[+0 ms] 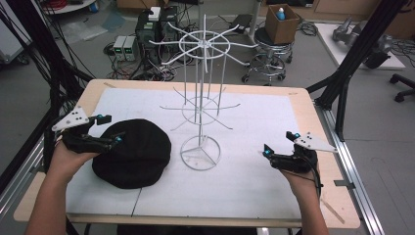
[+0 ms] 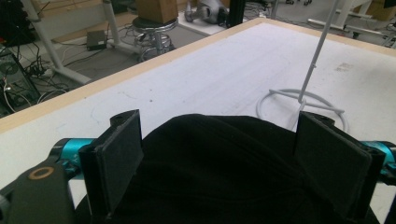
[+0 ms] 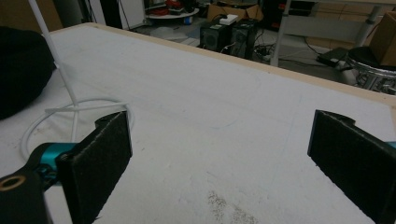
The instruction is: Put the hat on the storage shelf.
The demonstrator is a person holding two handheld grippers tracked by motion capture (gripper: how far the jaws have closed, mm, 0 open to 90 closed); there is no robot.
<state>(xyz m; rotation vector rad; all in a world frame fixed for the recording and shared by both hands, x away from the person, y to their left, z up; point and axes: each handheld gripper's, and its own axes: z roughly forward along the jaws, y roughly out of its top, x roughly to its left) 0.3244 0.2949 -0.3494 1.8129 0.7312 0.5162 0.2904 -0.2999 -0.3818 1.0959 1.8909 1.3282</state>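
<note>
Left tongs (image 1: 108, 129) spread wide, felt-faced jaws straddled near rim of black hat (image 1: 132, 152), not clamped. Hat soft, rounded, matte, lay at surface's left. Right tongs (image 1: 280, 144) gaped wide, empty, over bare white surface (image 1: 254, 127). White wire rack (image 1: 200, 98), ring base, stood between; open room right. No legible writing.

light: even, soft overhead | shadows: faint | glare: none | my jaw pads (image 3: 98, 163) close up: slightly blurred
</note>
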